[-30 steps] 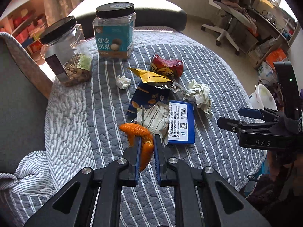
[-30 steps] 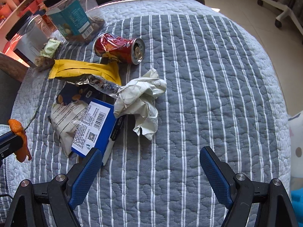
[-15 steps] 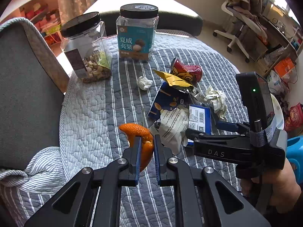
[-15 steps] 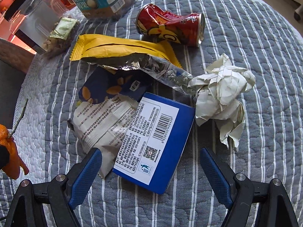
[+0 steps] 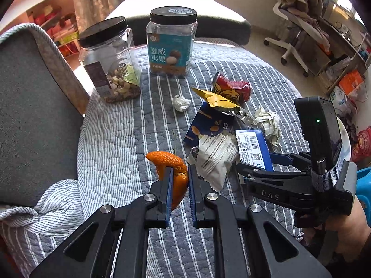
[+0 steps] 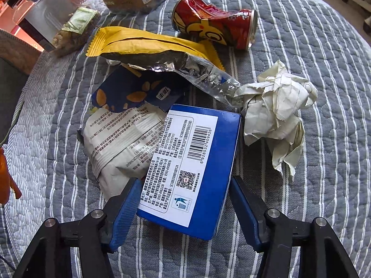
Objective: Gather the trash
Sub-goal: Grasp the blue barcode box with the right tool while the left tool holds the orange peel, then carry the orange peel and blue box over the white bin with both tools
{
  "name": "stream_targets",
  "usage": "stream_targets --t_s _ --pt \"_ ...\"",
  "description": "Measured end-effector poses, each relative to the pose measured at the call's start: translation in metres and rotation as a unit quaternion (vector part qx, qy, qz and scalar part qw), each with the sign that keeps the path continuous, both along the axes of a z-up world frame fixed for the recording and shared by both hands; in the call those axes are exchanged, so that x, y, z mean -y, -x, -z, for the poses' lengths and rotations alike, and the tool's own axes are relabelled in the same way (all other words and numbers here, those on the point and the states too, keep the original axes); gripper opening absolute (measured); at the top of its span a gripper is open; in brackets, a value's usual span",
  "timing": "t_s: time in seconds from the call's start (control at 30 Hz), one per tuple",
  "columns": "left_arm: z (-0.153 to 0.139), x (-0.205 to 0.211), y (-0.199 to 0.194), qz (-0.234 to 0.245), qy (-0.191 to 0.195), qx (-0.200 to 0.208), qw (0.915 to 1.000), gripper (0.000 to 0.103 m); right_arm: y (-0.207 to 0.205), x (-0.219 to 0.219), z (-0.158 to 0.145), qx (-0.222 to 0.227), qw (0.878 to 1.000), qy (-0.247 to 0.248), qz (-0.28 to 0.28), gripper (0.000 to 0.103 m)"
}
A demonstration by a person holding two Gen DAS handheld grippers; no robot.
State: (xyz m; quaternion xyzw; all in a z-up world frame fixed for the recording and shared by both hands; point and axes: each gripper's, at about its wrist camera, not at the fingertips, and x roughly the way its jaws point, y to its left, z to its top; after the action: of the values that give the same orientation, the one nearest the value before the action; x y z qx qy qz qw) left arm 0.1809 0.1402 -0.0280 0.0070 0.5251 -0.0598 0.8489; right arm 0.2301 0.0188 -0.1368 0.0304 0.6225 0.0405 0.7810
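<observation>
Right wrist view: right gripper (image 6: 183,210) jaws wide open, straddling near end of blue box (image 6: 192,164), pads either side, not yet pinching. Box lies label-up on quilted worktop (image 6: 301,208), overlapping white snack bag (image 6: 120,148).

Left gripper (image 5: 178,185) jaws nearly closed, clamping orange peel (image 5: 171,164), held above worktop.

Advice: centre box between pads, go deeper before closing, keep snack bag edge out of pinch, squeeze gently since carton likely crushes. Crumpled paper (image 6: 278,106), crushed red can (image 6: 213,23), yellow wrapper (image 6: 143,44) left to collect.

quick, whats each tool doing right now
Left tool: shut on the curled orange peel.
Right tool: open, fingers either side of the flat blue cardboard box, not yet clamped.
</observation>
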Motion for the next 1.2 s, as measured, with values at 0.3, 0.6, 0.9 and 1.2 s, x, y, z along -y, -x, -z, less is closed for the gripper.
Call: stream_targets --t_s 0.3,0.6,0.9,1.2 --pt "-0.012 0.018 0.006 0.012 -0.008 0.026 0.9996 0.013 0.027 0.023 -0.044 0.031 0.999 -0.016 -0.013 0.067" --pt "-0.023 0.045 0.007 0.032 -0.008 0.045 0.9985 0.013 0.047 0.069 -0.071 0.061 0.998 0.002 0.008 0.067" --pt "-0.026 0.088 0.001 0.057 -0.003 0.051 0.9971 0.013 0.062 0.123 -0.087 0.078 0.996 0.025 0.045 0.067" --pt "-0.027 0.149 -0.005 0.093 0.007 0.057 0.9940 0.013 0.081 0.182 -0.101 0.088 0.992 0.034 0.082 0.067"
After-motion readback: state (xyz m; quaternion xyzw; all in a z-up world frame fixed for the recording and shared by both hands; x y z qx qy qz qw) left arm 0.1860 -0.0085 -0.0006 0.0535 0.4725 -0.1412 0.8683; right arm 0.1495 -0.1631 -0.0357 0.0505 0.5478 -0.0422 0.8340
